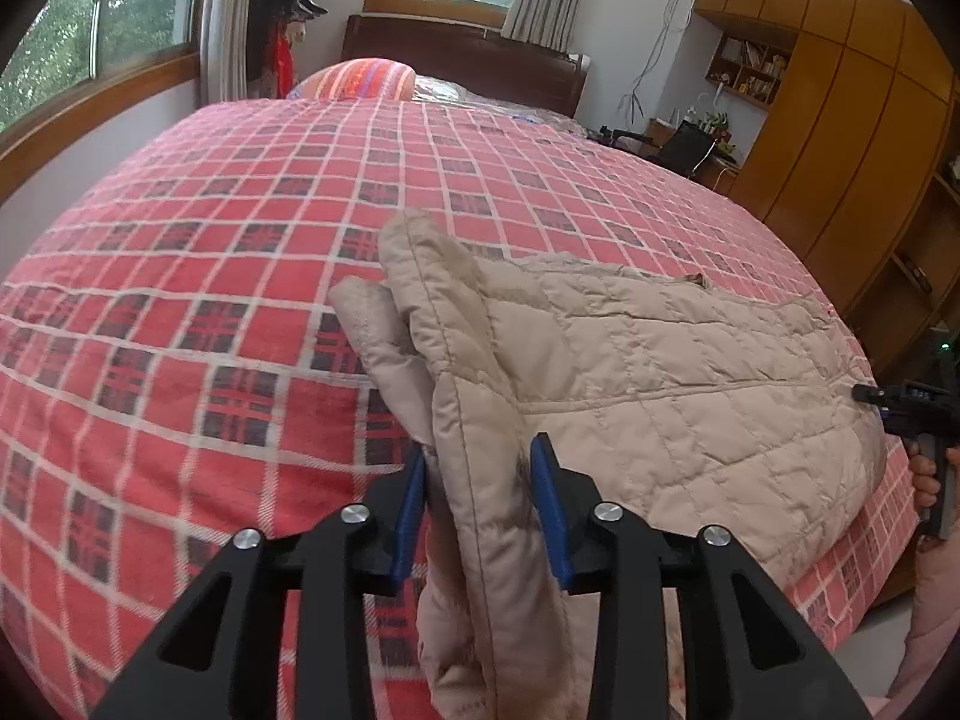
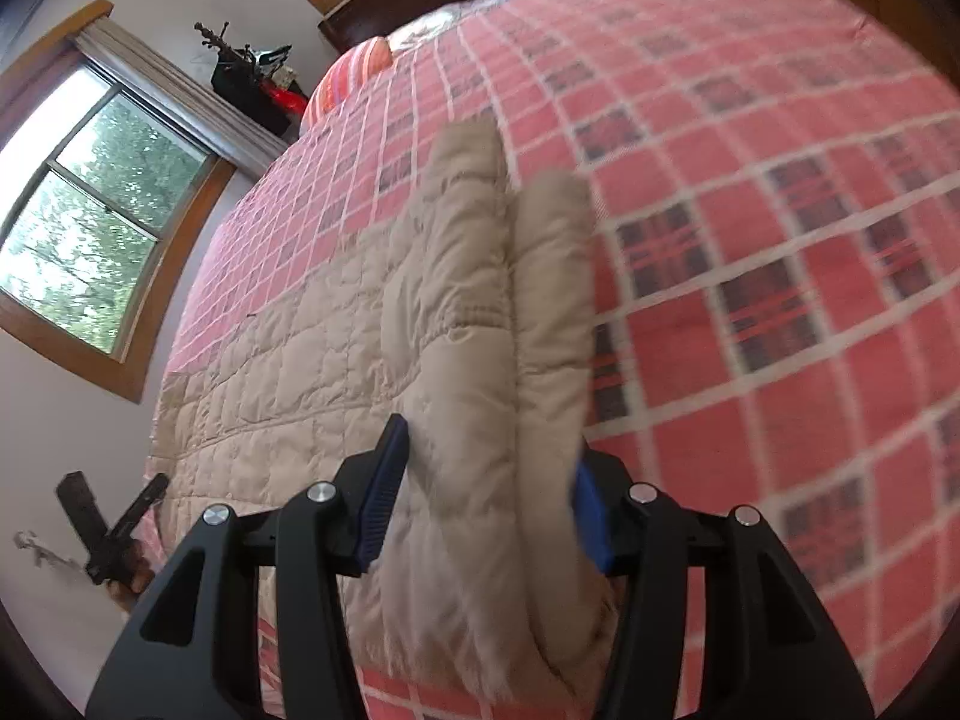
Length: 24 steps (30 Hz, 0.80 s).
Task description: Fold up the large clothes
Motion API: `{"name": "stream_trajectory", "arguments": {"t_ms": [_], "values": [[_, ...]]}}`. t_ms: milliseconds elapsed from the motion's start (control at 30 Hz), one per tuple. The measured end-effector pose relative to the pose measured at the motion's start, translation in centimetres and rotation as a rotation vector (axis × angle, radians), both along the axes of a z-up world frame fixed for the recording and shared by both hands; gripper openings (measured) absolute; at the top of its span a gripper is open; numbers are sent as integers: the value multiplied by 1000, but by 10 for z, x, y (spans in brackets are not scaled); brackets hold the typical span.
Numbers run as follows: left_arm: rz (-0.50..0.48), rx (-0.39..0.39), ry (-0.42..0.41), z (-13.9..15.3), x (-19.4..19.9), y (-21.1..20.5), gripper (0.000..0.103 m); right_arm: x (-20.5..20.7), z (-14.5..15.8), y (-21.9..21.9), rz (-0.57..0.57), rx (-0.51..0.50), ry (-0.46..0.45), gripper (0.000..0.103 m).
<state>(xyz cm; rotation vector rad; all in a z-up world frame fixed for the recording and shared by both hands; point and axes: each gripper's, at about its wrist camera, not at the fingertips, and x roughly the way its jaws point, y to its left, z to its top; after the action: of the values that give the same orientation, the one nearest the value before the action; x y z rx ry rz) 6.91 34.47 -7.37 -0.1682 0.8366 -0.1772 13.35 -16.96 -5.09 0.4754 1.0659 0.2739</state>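
My left tongs [image 1: 480, 474] sit at the near edge of the bed, jaws partway apart w/ a thick fold of the beige quilted coat [image 1: 648, 360] between them. The blue pads [image 1: 549, 498] look pressed against the padding on both sides, so I'd call it gripping the coat, though the puffy cloth keeps the jaws from closing far. The bunch I hold hangs down over the bed edge betw. the fingers.

Right tongs [image 2: 489, 480] are the same story: jaws held fairly wide by a fat roll of the coat [image 2: 336, 348], one blue pad [image 2: 384, 486] against the left side of the roll, the other mostly buried behind the cloth on the right. Clamped on the coat as far as I can tell. Right view is blurred, so fine detail is lost.

The coat lies flat across the near part of the red plaid bedspread [image 1: 240, 276], quilted side up, spread betw. my two tongs. A rounded sleeve end or flap [image 1: 360, 312] sticks out beside the main body on the left view; in the right view two padded lobes point away from me up the bed.

From the left cam I can see the other tongs at the far right edge w/ my hand [image 1: 927, 480] on the handle. A striped pillow [image 1: 360, 81] sits at the head of the bed, well apart from the coat.
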Motion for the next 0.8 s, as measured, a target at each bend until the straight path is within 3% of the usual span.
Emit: {"name": "stream_trajectory", "arguments": {"t_ms": [167,333,533,700,800], "values": [[7,29,-91,36,-24,-1,41,-27,35,-3,-21,-51,-77,51],[-34,60,-140,59,-45,-16,46,-50,59,27,92,-55,-127,52],[-103,84,-109,47,-53,-43,47,-55,38,59,190,-67,-75,52],[-103,105,-47,25,-46,-51,47,-53,12,56,164,-102,-24,52],[-94,100,8,7,-38,-48,47,-51,-5,48,157,-73,8,51]]}}
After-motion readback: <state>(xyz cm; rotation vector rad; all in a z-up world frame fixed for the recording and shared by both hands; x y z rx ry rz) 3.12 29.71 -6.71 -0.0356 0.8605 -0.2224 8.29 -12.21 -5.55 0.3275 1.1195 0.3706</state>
